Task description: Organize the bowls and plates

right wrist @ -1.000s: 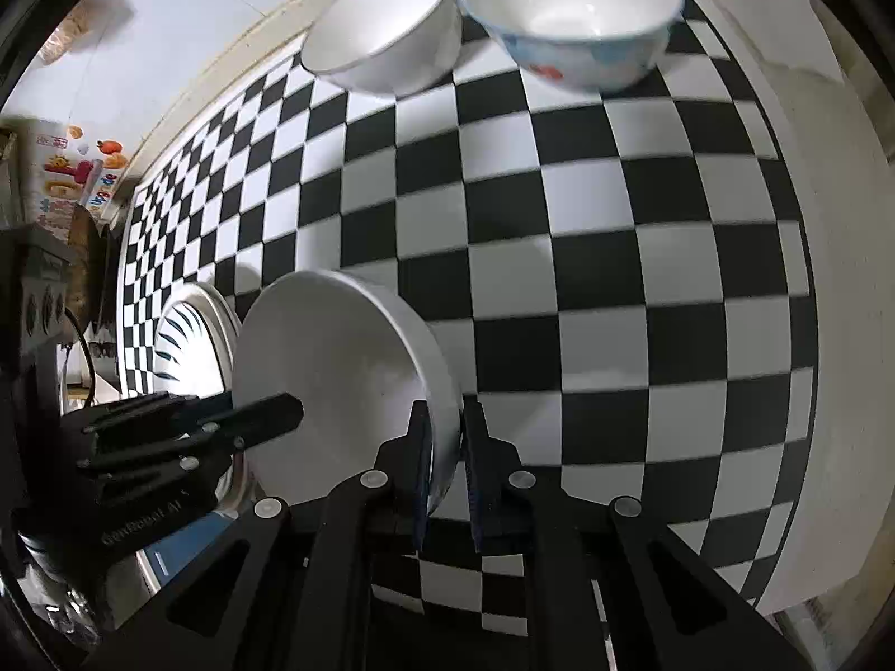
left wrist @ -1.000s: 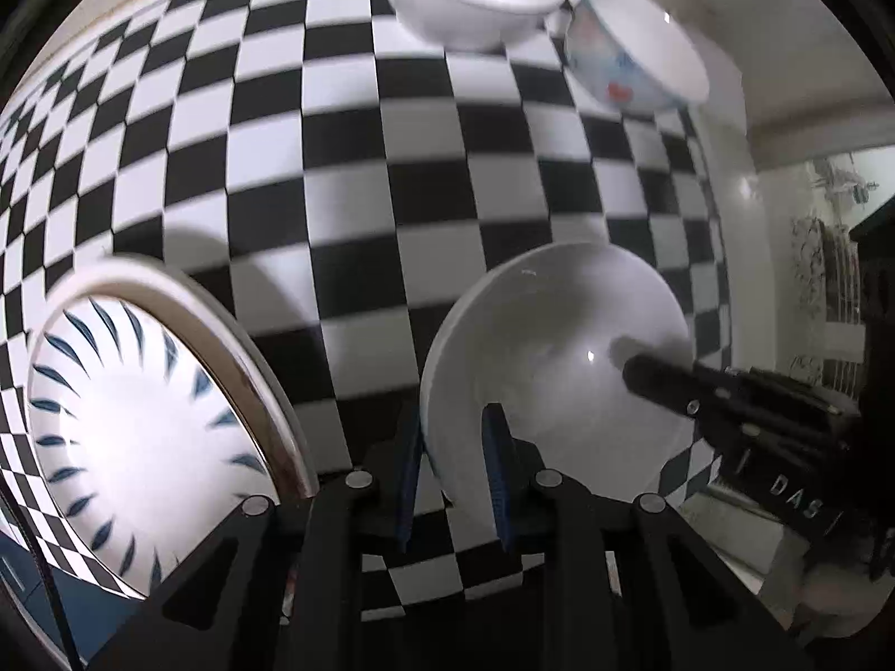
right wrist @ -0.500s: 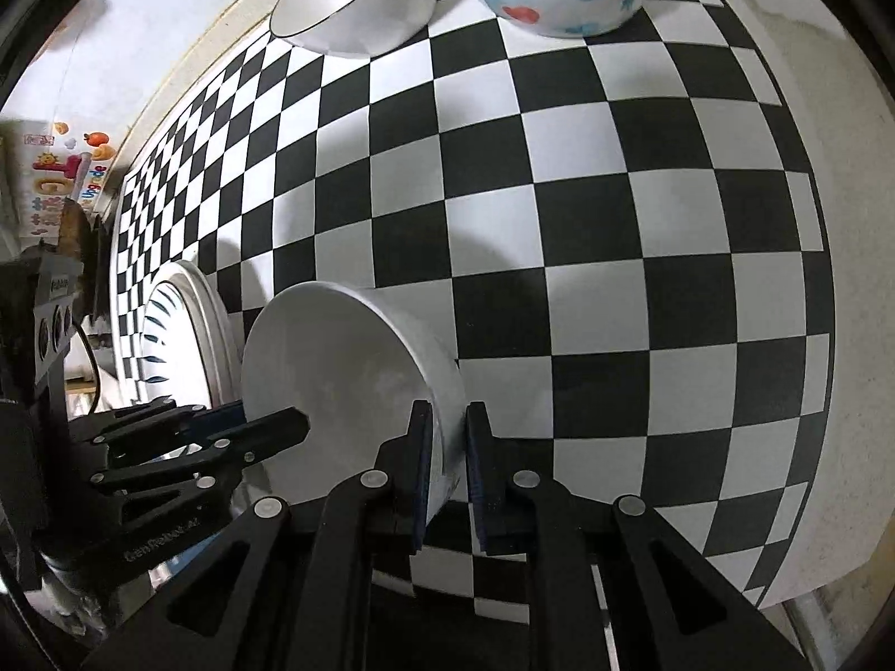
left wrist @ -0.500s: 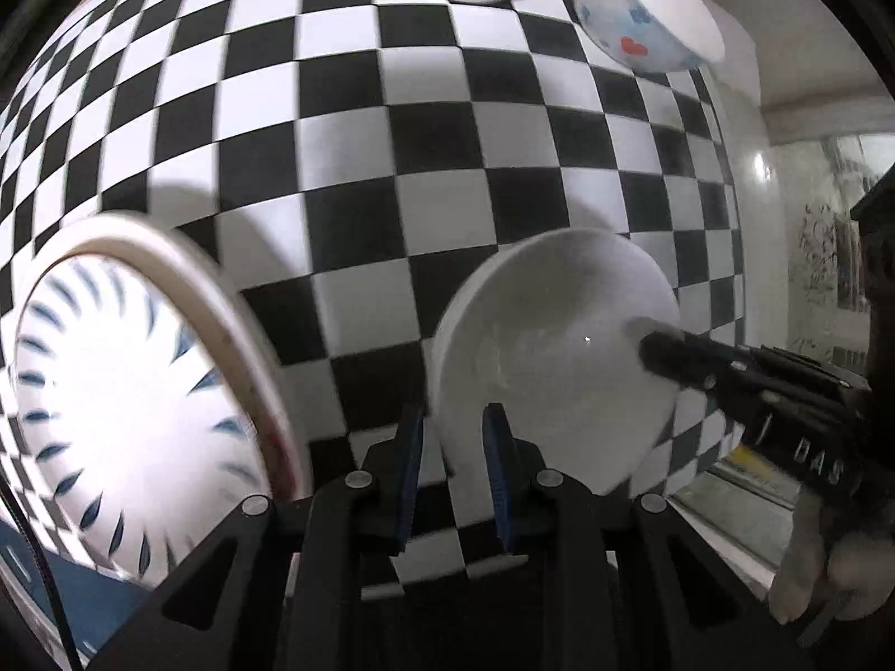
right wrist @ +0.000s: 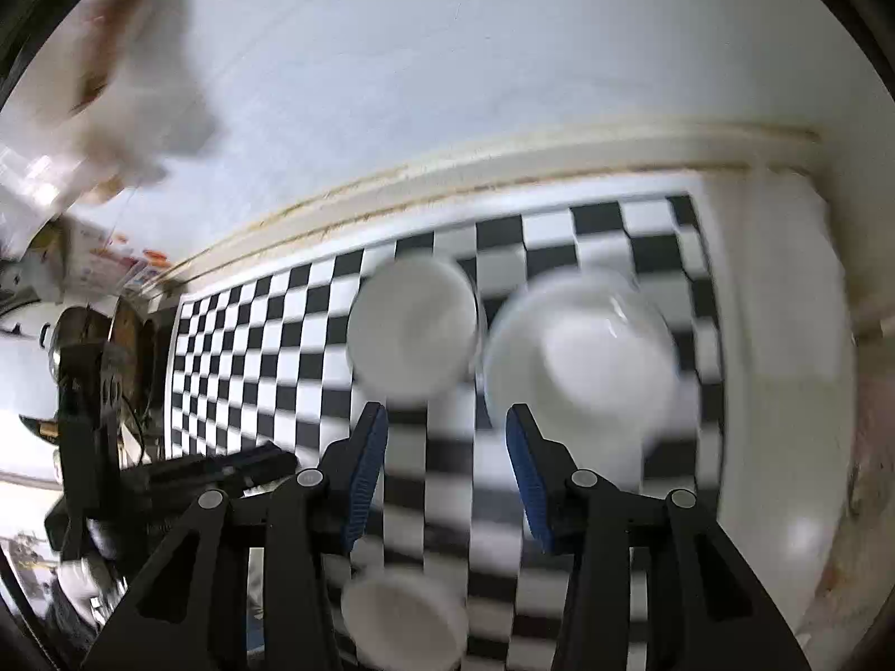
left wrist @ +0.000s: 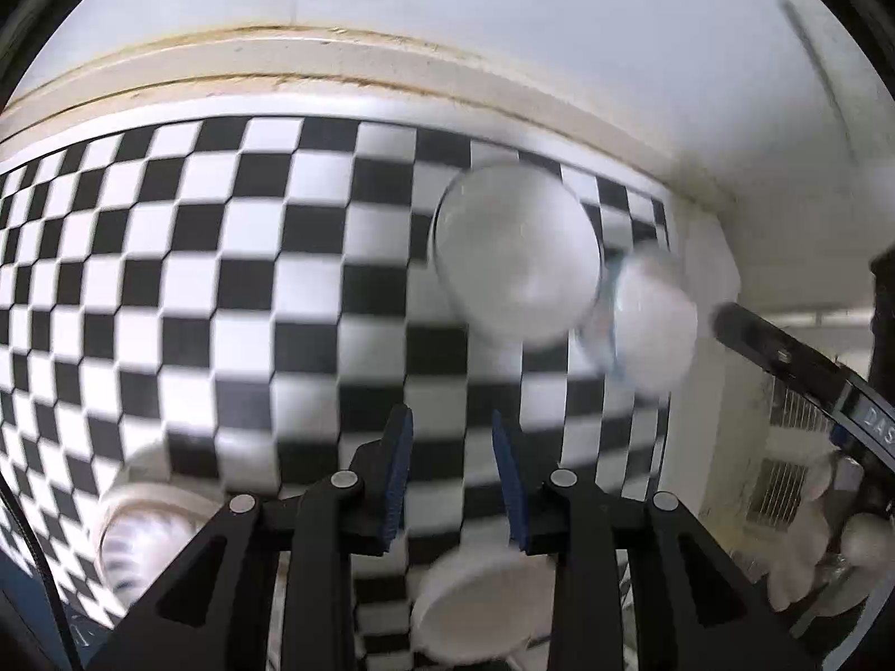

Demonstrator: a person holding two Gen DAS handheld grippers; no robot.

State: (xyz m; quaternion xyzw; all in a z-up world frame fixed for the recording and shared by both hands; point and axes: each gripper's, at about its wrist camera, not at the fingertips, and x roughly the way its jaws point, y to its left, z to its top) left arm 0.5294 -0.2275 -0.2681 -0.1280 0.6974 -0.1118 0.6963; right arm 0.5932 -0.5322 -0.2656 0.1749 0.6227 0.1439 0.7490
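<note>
Both pairs of tongs have let go of the white bowl they were pinching by the rim half a second ago; the left tongs [left wrist: 452, 469] and right tongs [right wrist: 444, 475] now stand spread with nothing between their blue pads, and both cameras have swung up toward the back of the checkered tabletop [left wrist: 224, 291]. The freed bowl [right wrist: 403, 620] sits low in each view, just below the tongs; the striped plate [left wrist: 140, 537] lies near it on the left, though blur hides whether they touch. Ahead, a plain white bowl [right wrist: 414, 330] and a patterned bowl [right wrist: 582, 352] stand just beside each other near the wall. I judge one placement finished, and those two bowls the likely next pieces to gather.
</note>
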